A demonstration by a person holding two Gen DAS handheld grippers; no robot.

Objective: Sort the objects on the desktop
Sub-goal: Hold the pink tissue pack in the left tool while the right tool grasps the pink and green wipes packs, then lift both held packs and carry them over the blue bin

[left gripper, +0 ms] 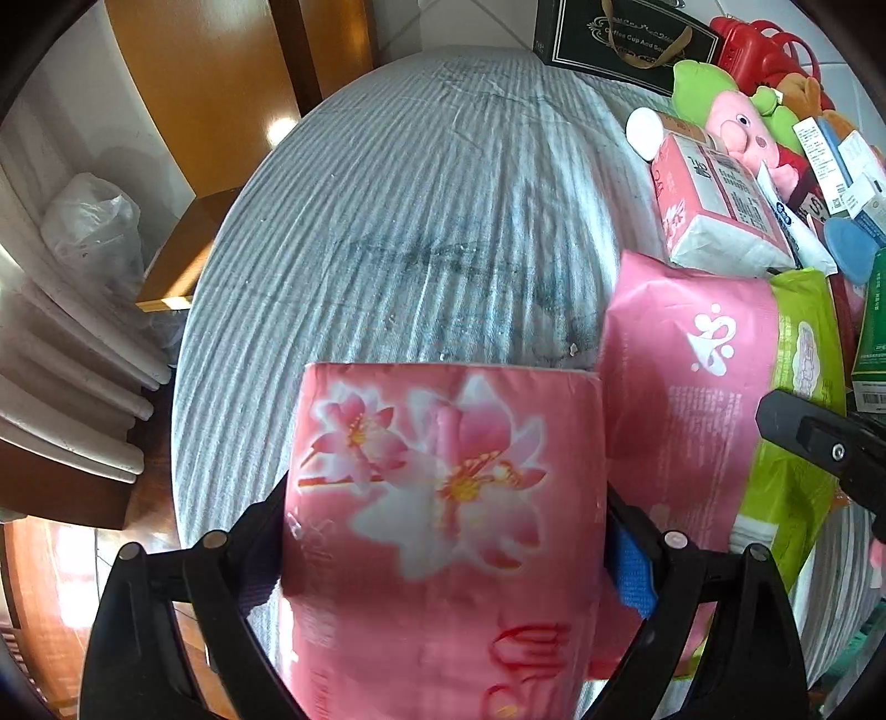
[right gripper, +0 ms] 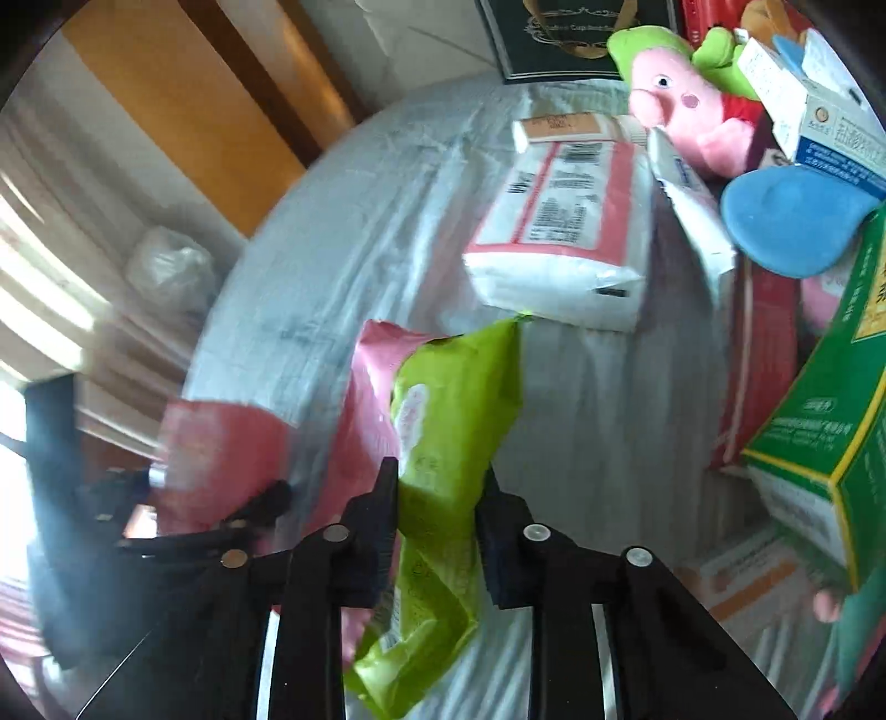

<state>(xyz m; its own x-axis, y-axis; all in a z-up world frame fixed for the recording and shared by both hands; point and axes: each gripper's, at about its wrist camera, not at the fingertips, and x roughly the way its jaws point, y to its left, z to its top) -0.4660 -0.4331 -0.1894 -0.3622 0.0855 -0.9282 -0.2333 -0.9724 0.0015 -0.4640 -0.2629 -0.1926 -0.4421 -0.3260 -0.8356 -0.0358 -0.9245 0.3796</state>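
Note:
My left gripper [left gripper: 443, 531] is shut on a pink tissue pack with flower print [left gripper: 443, 498], held over the striped grey tablecloth [left gripper: 415, 221]. That pack also shows at the left of the right wrist view [right gripper: 216, 454]. My right gripper [right gripper: 440, 498] is shut on a lime green wipes packet [right gripper: 454, 432], lifted above the cloth. A pink wipes packet [right gripper: 365, 410] lies just left of and behind the green one. In the left wrist view both packets, pink [left gripper: 686, 387] and green [left gripper: 797, 387], stand to the right of my tissue pack.
A white and pink tissue pack [right gripper: 565, 232], a pig plush [right gripper: 686, 111], a blue disc [right gripper: 792, 221], green box [right gripper: 830, 421], medicine boxes [right gripper: 819, 111] and a black gift bag [left gripper: 626, 39] crowd the table's right side. Wooden furniture [left gripper: 194, 83] stands left.

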